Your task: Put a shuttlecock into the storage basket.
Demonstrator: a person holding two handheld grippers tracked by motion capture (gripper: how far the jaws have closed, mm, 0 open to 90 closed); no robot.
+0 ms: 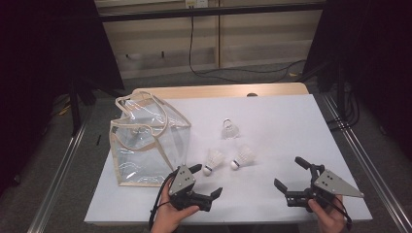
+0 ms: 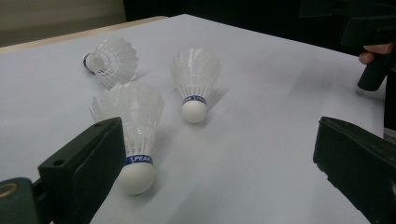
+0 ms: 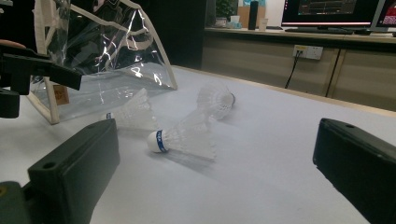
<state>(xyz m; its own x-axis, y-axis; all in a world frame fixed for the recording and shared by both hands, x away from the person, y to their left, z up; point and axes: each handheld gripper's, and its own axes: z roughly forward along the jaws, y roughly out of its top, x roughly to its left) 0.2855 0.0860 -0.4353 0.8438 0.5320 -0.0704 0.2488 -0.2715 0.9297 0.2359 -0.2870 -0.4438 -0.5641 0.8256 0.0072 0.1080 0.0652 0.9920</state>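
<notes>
Lying mid-table point(image 1: 291, 126), three white feathered shuttlecocks point(image 1: 214, 160) with round cork tips and blue bands sit right of a clear bag point(image 1: 145, 143). Left gripper point(image 1: 206, 180) and right gripper point(image 1: 287, 171) hover near them, jaws spread, empty.

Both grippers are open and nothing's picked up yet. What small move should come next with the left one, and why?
Probably ease the left gripper forward so its open jaws straddle the nearest shuttlecock, then close. That shuttlecock lies on the white table just ahead of the left jaw, cork toward the gripper, clear of the other two. The clear bag stands open beside it, a likely destination.
</notes>
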